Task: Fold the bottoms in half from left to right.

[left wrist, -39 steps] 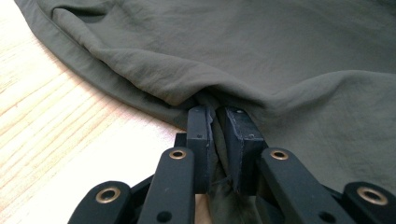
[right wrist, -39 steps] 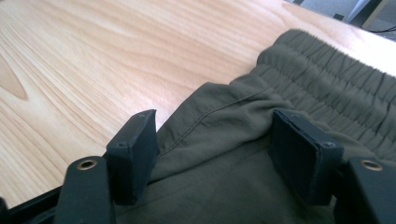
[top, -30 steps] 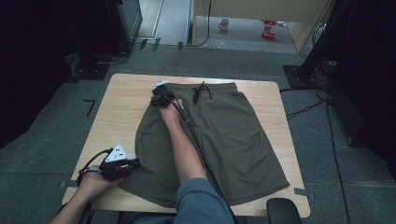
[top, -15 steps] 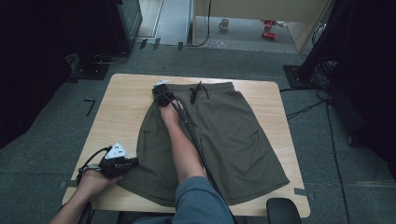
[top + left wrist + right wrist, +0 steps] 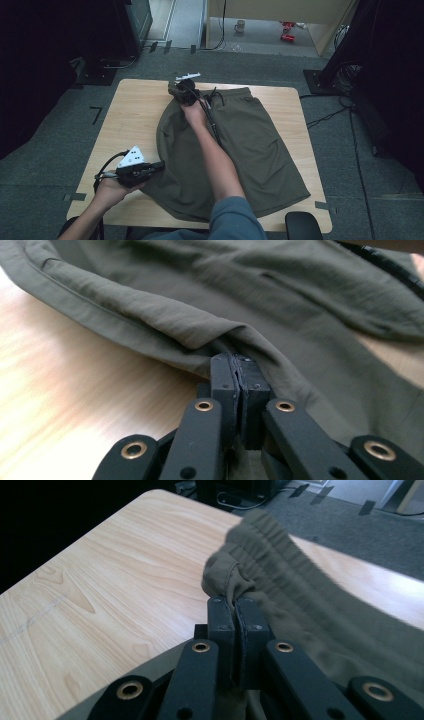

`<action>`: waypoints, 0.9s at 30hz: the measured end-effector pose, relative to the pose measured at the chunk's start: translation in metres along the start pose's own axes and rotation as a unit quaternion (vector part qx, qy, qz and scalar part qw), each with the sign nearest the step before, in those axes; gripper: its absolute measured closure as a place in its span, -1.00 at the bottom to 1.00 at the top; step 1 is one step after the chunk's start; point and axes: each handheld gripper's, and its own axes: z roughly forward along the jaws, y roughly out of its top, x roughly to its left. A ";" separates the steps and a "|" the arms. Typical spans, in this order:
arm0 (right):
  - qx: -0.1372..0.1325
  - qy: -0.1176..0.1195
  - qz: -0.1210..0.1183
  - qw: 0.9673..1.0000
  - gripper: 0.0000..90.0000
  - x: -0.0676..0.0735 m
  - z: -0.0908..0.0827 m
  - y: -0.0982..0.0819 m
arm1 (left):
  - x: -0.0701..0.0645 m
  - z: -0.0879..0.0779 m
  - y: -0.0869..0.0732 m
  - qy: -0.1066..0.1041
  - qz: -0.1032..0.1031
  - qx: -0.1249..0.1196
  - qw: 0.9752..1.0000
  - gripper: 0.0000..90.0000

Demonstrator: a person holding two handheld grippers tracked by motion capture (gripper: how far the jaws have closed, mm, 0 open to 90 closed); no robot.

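Observation:
A pair of olive green shorts [image 5: 250, 145] lies spread on the wooden table [image 5: 130, 125], waistband at the far side. My left gripper [image 5: 159, 165] is shut on the hem of the shorts' left leg [image 5: 165, 335] near the table's front left. My right gripper [image 5: 175, 90] is shut on the left end of the elastic waistband [image 5: 260, 555] at the far side, and that corner is lifted and drawn inward. The left side of the shorts bulges and folds between the two grips. A black drawstring [image 5: 216, 95] lies at the waistband's middle.
Bare wood lies left of the shorts. The right leg of the shorts [image 5: 285, 180] reaches close to the table's front right edge. A dark round object [image 5: 304, 225] sits at the front edge. Grey floor with cables surrounds the table.
Both grippers have drawn the shorts' left edge to the right, the left one pulling the hem inward, the right one lifting the waistband corner. The left side now bunches.

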 end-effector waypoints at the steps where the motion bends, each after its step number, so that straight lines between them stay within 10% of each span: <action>1: 0.000 -0.002 -0.001 1.000 0.95 -0.003 -0.006 0.001 | -0.002 0.003 0.005 -0.002 0.005 0.001 1.000 0.97; 27: 0.024 -0.087 0.038 0.995 0.97 -0.128 -0.114 -0.041 | -0.058 0.107 0.092 -0.062 0.092 0.007 0.994 0.98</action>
